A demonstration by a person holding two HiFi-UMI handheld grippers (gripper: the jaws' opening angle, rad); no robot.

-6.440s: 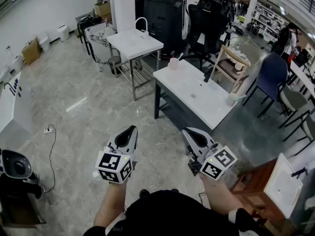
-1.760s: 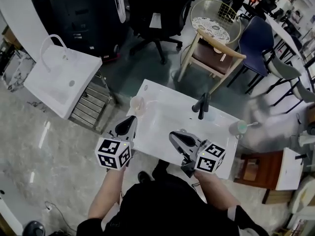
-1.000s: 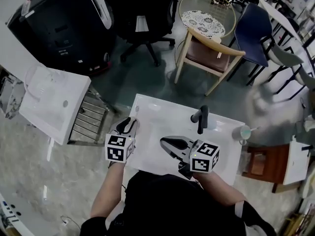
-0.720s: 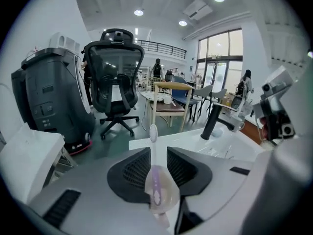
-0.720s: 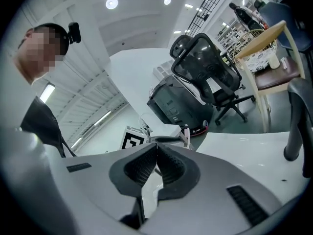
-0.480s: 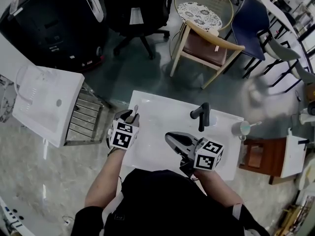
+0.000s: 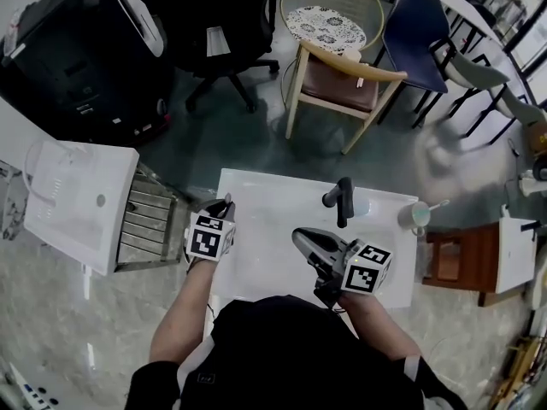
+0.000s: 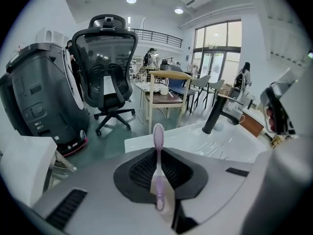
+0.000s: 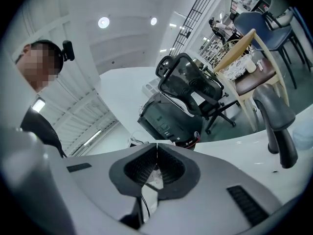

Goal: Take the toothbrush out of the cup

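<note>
The left gripper (image 7: 222, 208) has its jaws pinched shut on the purple toothbrush (image 8: 157, 166), brush end up, by the left edge of the white sink top (image 7: 256, 186). I can't tell if its bottom end sits in a cup. A green cup (image 7: 417, 217) with something thin poking out stands far off at the right edge. The right gripper (image 7: 302, 238), jaws together and empty, is over the open middle near the black tap (image 7: 343, 202), and a wooden chair (image 7: 338, 73) stands on the grey floor (image 7: 197, 156) behind.
</note>
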